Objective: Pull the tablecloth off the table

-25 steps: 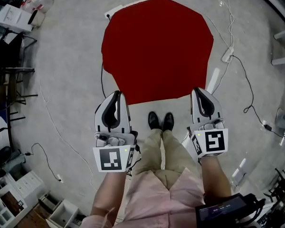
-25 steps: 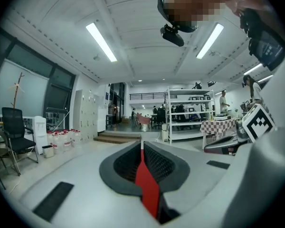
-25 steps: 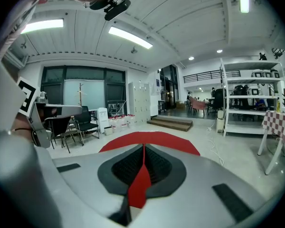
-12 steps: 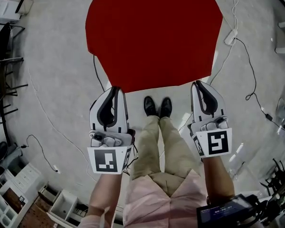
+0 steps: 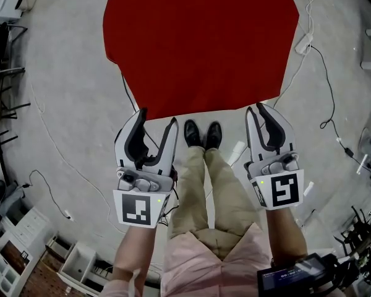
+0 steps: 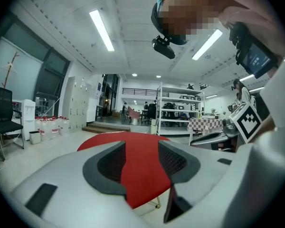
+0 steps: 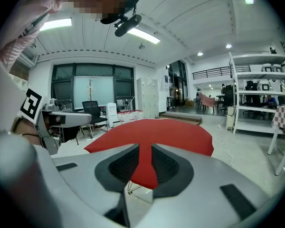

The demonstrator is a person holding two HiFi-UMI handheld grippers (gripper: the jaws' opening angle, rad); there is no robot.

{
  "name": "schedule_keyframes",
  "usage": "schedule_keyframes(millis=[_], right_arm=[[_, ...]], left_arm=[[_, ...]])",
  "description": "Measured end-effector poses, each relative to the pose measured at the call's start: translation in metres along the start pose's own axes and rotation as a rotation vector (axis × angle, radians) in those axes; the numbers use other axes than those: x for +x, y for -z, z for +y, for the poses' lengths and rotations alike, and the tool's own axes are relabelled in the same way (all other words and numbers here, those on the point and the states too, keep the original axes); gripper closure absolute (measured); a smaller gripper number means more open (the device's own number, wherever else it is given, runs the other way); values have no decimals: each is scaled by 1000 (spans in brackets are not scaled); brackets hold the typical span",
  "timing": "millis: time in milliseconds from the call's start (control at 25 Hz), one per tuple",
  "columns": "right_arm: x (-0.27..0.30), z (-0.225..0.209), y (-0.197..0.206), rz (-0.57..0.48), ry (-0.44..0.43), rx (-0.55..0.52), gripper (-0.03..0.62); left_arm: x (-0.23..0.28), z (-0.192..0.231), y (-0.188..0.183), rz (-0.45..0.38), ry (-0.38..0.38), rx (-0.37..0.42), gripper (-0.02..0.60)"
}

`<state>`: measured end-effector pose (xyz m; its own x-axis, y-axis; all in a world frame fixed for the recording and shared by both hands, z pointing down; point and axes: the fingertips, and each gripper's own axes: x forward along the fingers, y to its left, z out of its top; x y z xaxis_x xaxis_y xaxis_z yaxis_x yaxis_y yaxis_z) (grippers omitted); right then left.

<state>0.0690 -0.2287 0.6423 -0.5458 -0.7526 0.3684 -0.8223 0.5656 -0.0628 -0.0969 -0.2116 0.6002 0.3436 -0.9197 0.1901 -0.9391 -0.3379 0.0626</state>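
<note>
A red tablecloth (image 5: pixel 201 42) covers a round table right ahead of me; it also fills the middle of the left gripper view (image 6: pixel 126 139) and the right gripper view (image 7: pixel 156 129). My left gripper (image 5: pixel 156 117) is at the cloth's near edge. Its jaws have just been opening and stand wide apart, with the red edge showing in the gap (image 6: pixel 141 158) and no pad pressing on it. My right gripper (image 5: pixel 257 109) sits at the near edge further right. Its jaws have just been opening to a narrow gap (image 7: pixel 145 163), through which the cloth shows.
My shoes (image 5: pixel 201 135) stand on the grey floor just short of the table. Cables and a power strip (image 5: pixel 303 44) lie at the right. Black chairs (image 5: pixel 3 98) and white shelves (image 5: pixel 80 265) are at the left. A metal table leg (image 7: pixel 133 186) shows under the cloth.
Both grippers have sunk toward the cloth's near edge, and the cloth looms larger. The left jaws went from shut to wide apart. The right jaws parted slightly.
</note>
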Motion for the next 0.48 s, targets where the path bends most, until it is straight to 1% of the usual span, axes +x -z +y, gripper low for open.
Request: schedule_keyframes(millis=[40, 80, 120, 240, 480], right_arm=[[1, 1, 0, -2, -6, -3, 504], [1, 2, 1, -4, -10, -7, 480], [2, 3, 2, -4, -13, -12, 469], [4, 6, 8, -3, -19, -45, 451], [-1, 9, 14, -25, -20, -102, 414]], left_arm=[[0, -2, 3, 0, 7, -4, 366], [1, -2, 7, 1, 13, -4, 354], [1, -3, 11, 3, 17, -4, 328], [1, -1, 28, 13, 17, -9, 284], [-2, -9, 53, 29, 27, 20, 231]])
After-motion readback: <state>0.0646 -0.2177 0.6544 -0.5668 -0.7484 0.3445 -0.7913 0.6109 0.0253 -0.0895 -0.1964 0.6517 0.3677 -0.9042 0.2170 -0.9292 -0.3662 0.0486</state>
